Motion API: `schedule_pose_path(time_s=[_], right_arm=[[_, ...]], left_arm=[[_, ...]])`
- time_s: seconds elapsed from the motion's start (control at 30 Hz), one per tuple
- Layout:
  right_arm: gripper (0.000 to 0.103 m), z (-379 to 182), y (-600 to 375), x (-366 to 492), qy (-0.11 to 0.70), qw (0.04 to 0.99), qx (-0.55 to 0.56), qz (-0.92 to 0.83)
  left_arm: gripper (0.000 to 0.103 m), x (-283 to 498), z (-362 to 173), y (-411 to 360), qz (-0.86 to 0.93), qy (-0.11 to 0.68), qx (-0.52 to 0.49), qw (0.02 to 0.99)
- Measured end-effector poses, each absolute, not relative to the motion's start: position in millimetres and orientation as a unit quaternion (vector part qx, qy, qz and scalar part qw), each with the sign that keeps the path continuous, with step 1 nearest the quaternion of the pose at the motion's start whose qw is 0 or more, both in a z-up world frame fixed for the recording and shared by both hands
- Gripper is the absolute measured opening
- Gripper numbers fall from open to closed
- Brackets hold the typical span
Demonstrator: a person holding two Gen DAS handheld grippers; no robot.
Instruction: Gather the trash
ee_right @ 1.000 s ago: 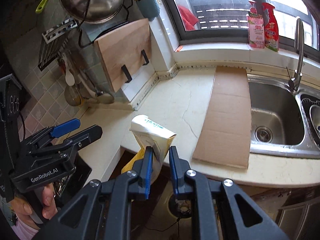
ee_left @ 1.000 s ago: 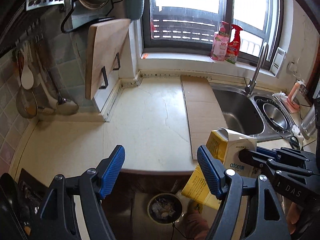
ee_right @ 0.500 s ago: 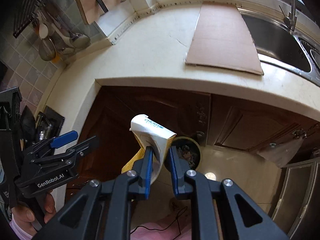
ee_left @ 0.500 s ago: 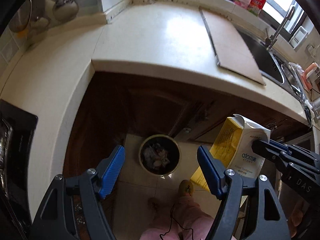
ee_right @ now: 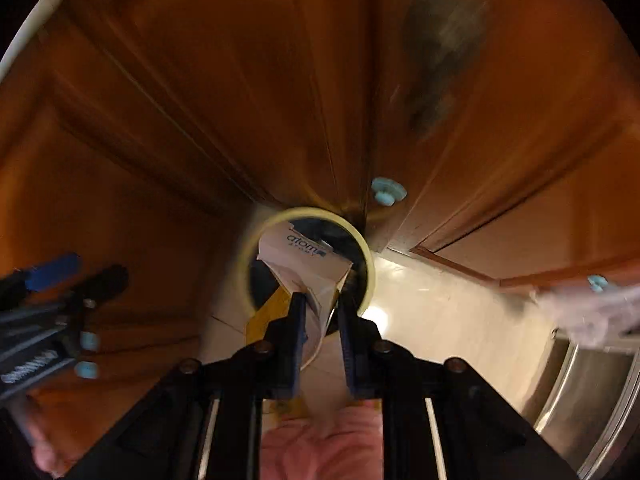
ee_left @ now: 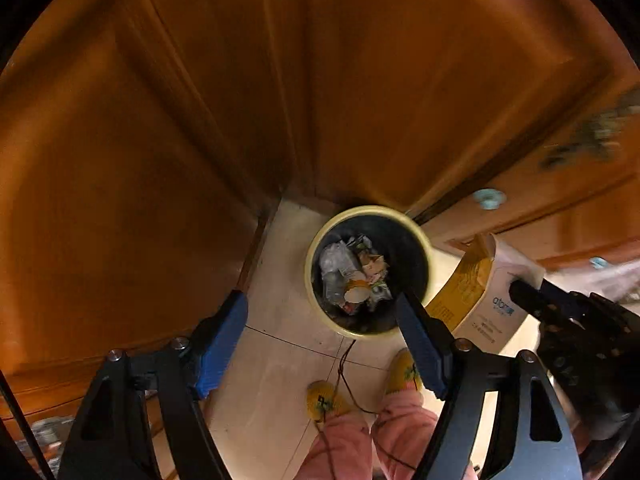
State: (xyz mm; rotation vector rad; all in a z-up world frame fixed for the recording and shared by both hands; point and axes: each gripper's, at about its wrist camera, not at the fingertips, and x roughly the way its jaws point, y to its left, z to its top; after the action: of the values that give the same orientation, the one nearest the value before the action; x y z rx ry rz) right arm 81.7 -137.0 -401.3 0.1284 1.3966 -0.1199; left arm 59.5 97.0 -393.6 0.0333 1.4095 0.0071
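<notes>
now the carton (ee_right: 308, 264) reads "atom" in blue on its white face, its other side yellow. a second ago both views showed the worktop and sink; those are gone, and wooden cabinet doors (ee_left: 200, 100) fill the frame behind the bin (ee_left: 320, 312). the right gripper (ee_right: 320, 308) pinches the carton just over the bin's mouth. the left gripper (ee_left: 320, 316) is empty, jaws widening above the bin. yellow slippers (ee_left: 324, 400) stand near the bin.

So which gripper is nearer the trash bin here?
Right. The right gripper, shut on the carton, hangs directly over the bin; the empty left gripper sits off beside it.
</notes>
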Motion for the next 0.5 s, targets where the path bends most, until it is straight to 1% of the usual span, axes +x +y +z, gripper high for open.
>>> schedule_pose_path(time_s=[0.1,0.17,0.23,0.3,0.37,0.43,0.5], right_arm=[[0.016,-459,-131,97,0.651,0.757,0.013,-0.057],[0.016,-493,-129,109,0.663,0.746,-0.019,-0.064],[0.018,-524,-129,120,0.673,0.736,-0.039,-0.06],[0.032,-547,-129,127,0.686,0.725,-0.04,-0.056],[0.056,-553,-134,131,0.685,0.727,-0.015,-0.049],[0.062,-549,-140,129,0.682,0.731,0.009,-0.039],[0.062,-543,-146,124,0.679,0.734,0.017,-0.031]], left_arm=[[0.079,68,-437,103,0.021,0.654,0.003,0.756],[0.085,71,-458,106,0.031,0.658,-0.002,0.753],[0.097,73,-476,109,0.039,0.662,-0.006,0.749],[0.1,74,-490,115,0.042,0.671,-0.022,0.74],[0.1,74,-500,119,0.046,0.682,-0.036,0.729],[0.1,73,-505,122,0.048,0.689,-0.045,0.721],[0.1,75,-502,120,0.049,0.691,-0.047,0.72]])
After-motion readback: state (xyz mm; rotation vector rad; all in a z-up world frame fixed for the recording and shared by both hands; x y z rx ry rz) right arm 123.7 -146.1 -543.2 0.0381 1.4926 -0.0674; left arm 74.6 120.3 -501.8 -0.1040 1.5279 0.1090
